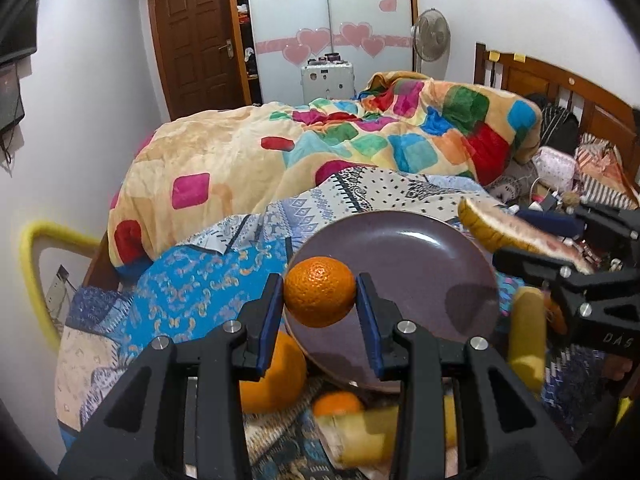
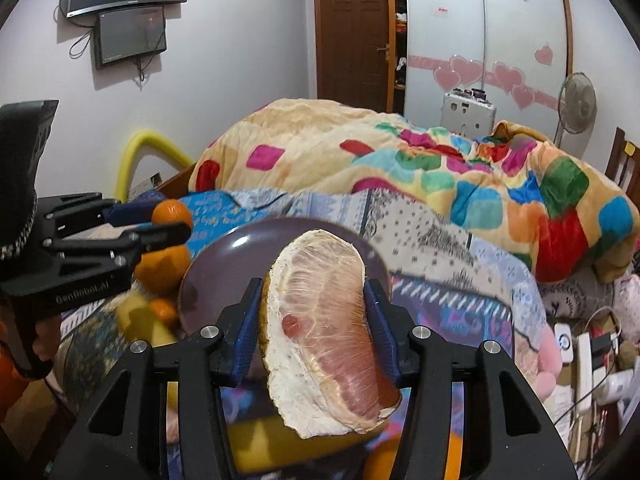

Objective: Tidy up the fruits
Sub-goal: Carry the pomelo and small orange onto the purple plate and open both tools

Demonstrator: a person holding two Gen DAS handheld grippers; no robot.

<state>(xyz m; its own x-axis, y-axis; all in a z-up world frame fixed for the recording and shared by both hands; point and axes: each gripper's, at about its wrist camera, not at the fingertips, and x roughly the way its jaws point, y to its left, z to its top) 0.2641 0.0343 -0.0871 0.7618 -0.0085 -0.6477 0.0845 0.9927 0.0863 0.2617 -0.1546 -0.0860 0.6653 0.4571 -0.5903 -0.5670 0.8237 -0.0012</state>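
Observation:
My left gripper is shut on a small orange, held over the near edge of a brown plate on the bed. In the right wrist view that gripper and its orange sit left of the plate. My right gripper is shut on a pomelo wedge, pink flesh facing the camera, above the plate's near side. From the left wrist view the wedge hangs over the plate's right rim. A larger orange, a smaller one and a banana lie by the plate.
A patterned blue sheet covers the bed, with a bulky colourful quilt heaped behind the plate. Cables, chargers and bags clutter the right side near the wooden headboard. A yellow padded rail runs along the left.

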